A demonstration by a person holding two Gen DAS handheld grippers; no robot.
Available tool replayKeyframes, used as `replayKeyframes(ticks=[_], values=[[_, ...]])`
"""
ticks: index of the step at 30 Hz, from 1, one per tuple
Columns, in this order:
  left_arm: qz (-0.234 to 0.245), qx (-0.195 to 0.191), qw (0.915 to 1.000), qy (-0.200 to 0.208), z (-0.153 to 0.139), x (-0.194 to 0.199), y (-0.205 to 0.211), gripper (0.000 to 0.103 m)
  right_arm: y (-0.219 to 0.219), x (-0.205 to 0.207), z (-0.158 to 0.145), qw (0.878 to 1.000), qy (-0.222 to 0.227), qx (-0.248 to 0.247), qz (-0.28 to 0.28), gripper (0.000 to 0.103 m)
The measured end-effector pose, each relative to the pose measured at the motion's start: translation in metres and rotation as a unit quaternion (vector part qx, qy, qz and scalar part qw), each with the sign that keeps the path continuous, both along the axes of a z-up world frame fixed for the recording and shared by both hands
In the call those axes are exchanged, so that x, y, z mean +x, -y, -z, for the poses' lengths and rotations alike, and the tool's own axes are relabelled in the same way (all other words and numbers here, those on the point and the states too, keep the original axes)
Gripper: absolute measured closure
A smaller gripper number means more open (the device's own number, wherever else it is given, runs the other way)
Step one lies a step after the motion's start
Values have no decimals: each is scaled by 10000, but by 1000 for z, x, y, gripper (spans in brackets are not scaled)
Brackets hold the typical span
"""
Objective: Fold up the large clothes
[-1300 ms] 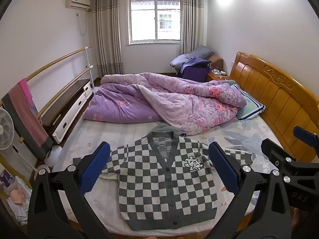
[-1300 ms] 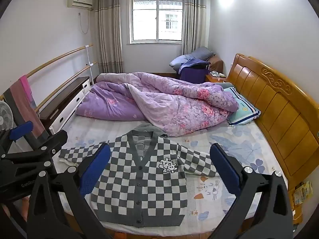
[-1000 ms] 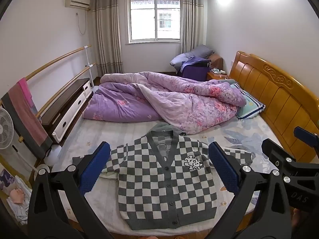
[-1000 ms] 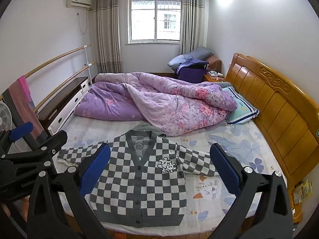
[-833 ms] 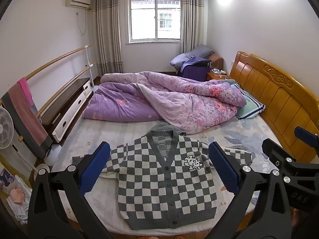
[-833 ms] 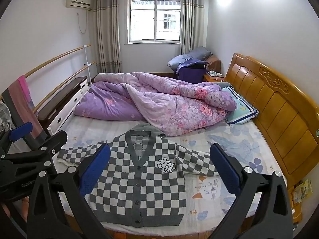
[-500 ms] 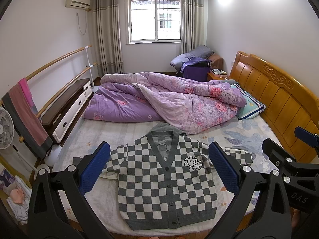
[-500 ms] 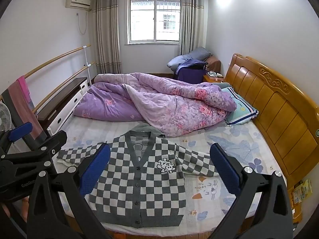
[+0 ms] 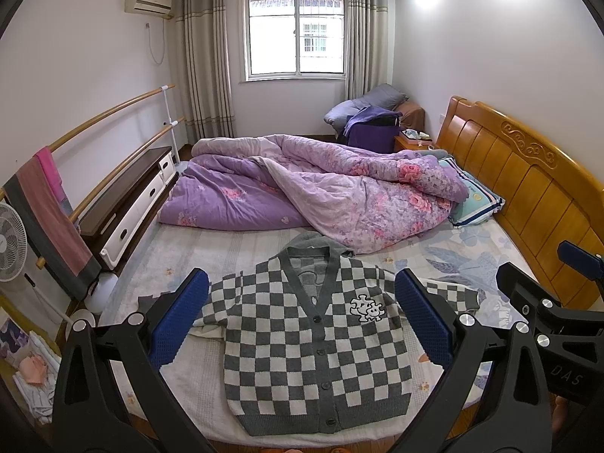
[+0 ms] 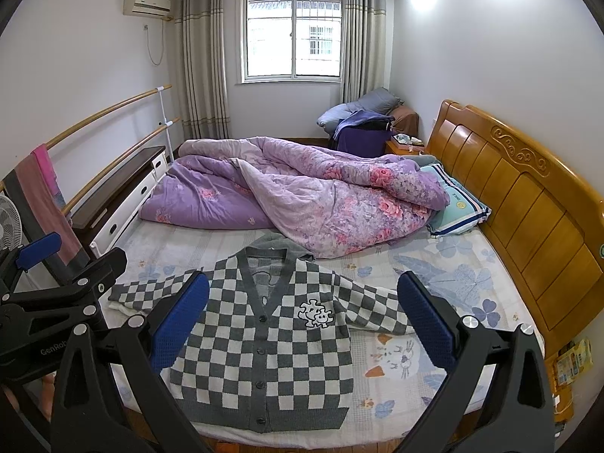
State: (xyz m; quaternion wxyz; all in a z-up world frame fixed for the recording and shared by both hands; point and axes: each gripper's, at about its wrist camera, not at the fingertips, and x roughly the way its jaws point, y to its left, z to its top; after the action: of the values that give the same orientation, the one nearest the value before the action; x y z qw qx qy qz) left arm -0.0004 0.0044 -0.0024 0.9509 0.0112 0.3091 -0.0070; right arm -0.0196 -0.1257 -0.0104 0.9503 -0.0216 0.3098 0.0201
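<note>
My left gripper (image 9: 302,319) and right gripper (image 10: 304,319) both hang with fingers spread wide and empty above the checkered cardigan (image 9: 315,351), which lies flat and buttoned at lower centre on the bed (image 10: 445,264), below the purple quilt (image 9: 321,185).

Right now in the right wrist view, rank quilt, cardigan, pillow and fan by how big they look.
1. Quilt
2. Cardigan, nearer the camera, so the gap is unsure
3. Pillow
4. Fan, cut off at the edge
</note>
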Motion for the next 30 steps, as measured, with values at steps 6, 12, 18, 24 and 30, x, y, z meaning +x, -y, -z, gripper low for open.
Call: replayKeyframes(ticks=[6,12,18,24,30], values=[[-2,3,10000,-2,0,-2,-1,5,0,0,1,10000,-7,2,10,7],[2,24,10000,8,1,0,0,5,0,0,1,10000,-1,11,10,7],[2,17,10000,-12,0,1,0,5,-2,0,2,10000,-8,16,6,7],[2,15,10000,-17,0,1,1,5,-2,2,5,10000,-20,26,9,7],[-1,14,10000,-19,1,1,1,5,-2,2,6,10000,-36,32,5,7]])
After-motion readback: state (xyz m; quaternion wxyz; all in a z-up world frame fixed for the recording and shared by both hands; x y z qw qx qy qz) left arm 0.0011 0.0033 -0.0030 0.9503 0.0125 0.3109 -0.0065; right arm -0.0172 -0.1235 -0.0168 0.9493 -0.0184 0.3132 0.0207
